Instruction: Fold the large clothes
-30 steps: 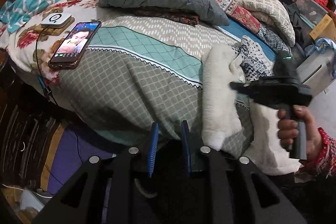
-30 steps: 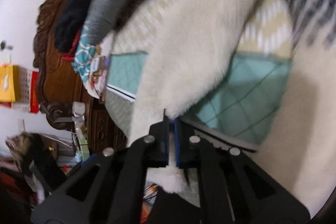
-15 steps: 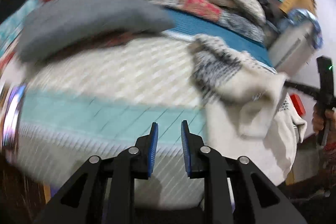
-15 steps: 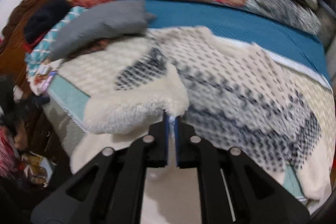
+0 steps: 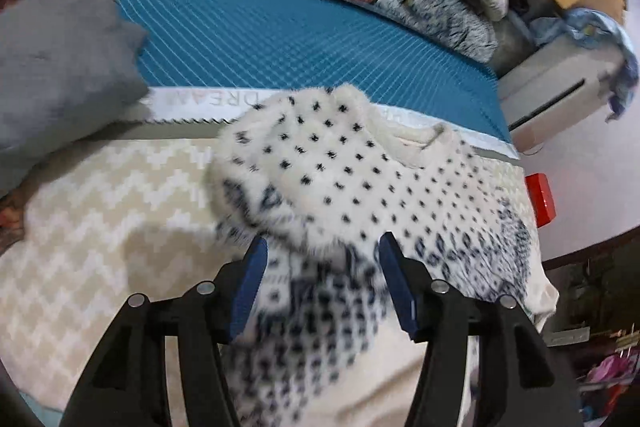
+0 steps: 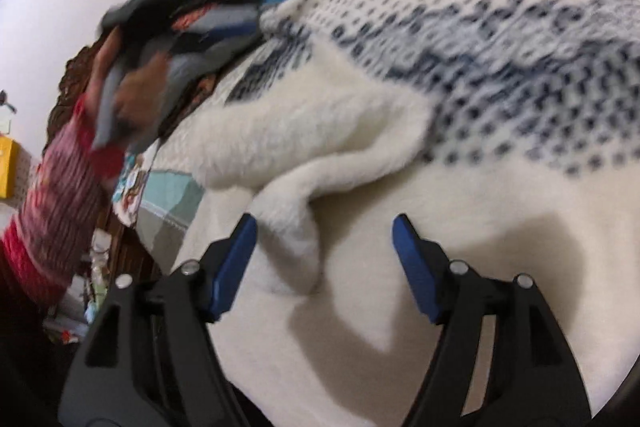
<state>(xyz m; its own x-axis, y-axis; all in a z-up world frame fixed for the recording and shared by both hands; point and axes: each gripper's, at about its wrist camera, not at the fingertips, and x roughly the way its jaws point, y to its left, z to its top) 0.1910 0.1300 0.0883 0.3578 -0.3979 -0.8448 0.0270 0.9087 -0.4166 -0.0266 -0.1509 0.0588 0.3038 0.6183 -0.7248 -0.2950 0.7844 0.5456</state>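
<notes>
Fleece sweater [image 5: 360,195]: cream with dark blue dots, lying on the bed across the zigzag bedspread [image 5: 100,211], neck toward the blue blanket [image 5: 280,39].
Sleeve [image 6: 312,131]: laid inward over the body, cuff bunched and puckered.
Left gripper [image 5: 320,275]: jaws spread wide, holding nothing, over the dotted shoulder.
Right gripper [image 6: 324,259]: jaws spread wide, empty, cuff lying between them.
Risk: thick pile may spring back and undo the sleeve fold; a shallow pinch could lift one layer only, skewing the next fold.
Surroundings: grey cushion [image 5: 60,67] beside the shoulder.
</notes>
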